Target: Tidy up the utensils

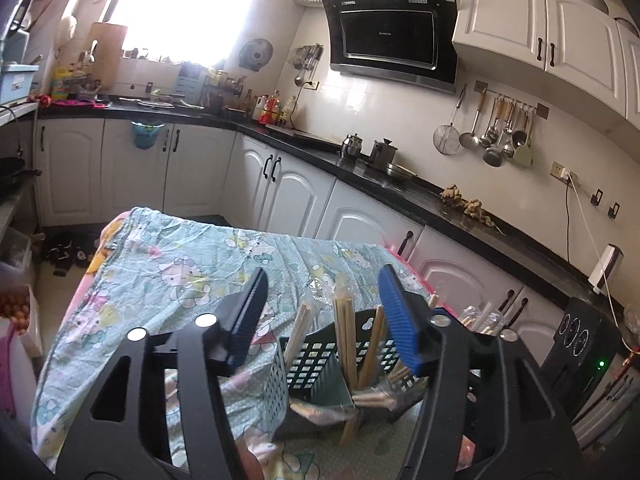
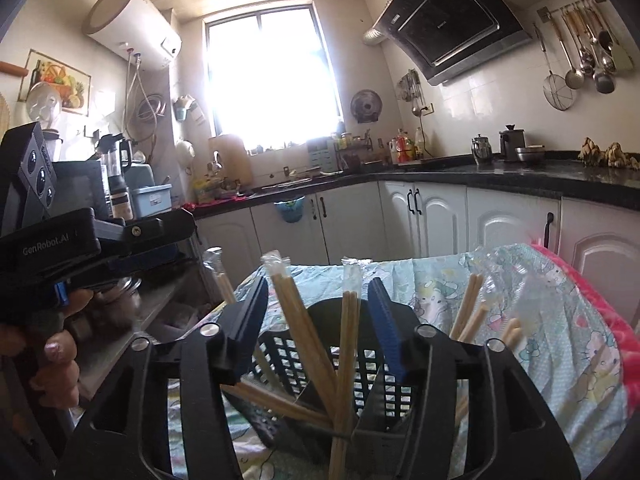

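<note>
One black basket (image 2: 320, 354), many chopstick pairs (image 2: 349, 340) in clear wrap, too jumbled to count, two kettles (image 1: 352, 146)

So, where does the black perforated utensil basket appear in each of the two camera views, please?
Left wrist view: the black perforated utensil basket sits low, right of centre, between the left gripper fingers, with wrapped chopsticks standing in it.
Right wrist view: the basket sits low at centre, between the right gripper fingers.
Shared landmark: the black range hood on the wall.
</note>
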A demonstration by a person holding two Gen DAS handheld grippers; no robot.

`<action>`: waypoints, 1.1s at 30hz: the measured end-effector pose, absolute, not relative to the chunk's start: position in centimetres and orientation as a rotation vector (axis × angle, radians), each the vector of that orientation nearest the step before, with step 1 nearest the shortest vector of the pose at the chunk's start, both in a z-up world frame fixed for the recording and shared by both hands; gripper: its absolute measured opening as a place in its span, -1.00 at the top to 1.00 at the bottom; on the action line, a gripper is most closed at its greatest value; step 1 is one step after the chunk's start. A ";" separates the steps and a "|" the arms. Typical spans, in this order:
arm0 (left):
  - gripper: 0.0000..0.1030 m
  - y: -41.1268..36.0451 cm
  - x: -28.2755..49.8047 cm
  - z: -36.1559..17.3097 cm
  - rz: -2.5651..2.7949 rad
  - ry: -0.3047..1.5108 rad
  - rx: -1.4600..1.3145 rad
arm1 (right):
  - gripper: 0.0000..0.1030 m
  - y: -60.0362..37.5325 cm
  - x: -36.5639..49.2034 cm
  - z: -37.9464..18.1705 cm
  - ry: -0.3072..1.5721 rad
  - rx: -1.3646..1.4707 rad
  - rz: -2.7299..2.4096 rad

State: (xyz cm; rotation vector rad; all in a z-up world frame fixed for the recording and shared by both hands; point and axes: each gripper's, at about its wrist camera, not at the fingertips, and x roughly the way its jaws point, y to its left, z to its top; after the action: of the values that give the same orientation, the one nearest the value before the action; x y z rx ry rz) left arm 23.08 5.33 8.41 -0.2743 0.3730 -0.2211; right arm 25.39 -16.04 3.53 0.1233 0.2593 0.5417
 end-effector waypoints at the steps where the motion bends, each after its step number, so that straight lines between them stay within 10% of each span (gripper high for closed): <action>1: -0.12 5.4 22.8 8.6 -0.221 0.373 -0.275 | -0.10 -16.1 24.9 3.9 0.260 0.114 0.544; 10: -0.77 6.2 19.4 10.4 -0.205 0.372 -0.300 | -0.40 -17.5 21.6 6.1 0.291 0.100 0.549; 33: -0.79 5.5 11.7 6.6 -0.176 0.532 -0.289 | -0.84 -20.4 13.6 6.3 0.428 0.009 0.516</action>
State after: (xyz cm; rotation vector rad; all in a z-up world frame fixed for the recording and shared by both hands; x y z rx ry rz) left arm 11.74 5.54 6.63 -0.2889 0.5317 -0.1763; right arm 13.62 -20.38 6.31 0.0088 0.4284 0.5162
